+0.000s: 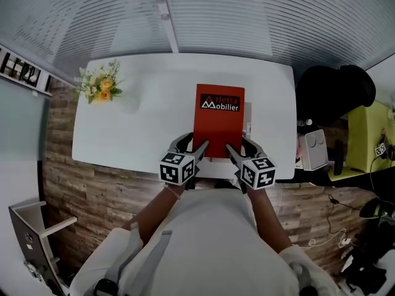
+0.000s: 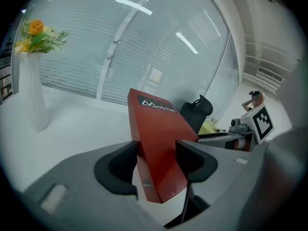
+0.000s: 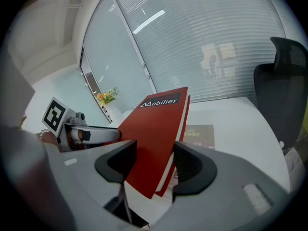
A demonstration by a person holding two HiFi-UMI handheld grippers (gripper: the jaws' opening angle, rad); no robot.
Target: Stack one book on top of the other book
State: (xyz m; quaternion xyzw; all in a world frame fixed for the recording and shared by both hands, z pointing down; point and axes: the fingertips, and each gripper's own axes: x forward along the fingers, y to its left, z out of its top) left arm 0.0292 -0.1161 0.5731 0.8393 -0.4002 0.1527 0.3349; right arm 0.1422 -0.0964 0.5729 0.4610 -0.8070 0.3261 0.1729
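Observation:
A red book [image 1: 218,119] titled "Mobilier" is held tilted above the white table [image 1: 136,134], near its front edge. My left gripper [image 1: 192,145] is shut on its near left corner, and my right gripper [image 1: 242,147] is shut on its near right corner. In the left gripper view the jaws [image 2: 156,160] clamp the red book [image 2: 159,134] by its spine edge. The right gripper view shows the jaws [image 3: 154,165] closed on the red book [image 3: 154,129] at its page edge. A second, brownish book [image 3: 197,134] lies flat on the table beneath and beyond it, mostly hidden in the head view.
A white vase with yellow flowers [image 1: 102,86] stands at the table's far left corner. A black office chair [image 1: 333,91] sits off the table's right end, with a small white box [image 1: 315,148] beside it. Slatted blinds run behind the table.

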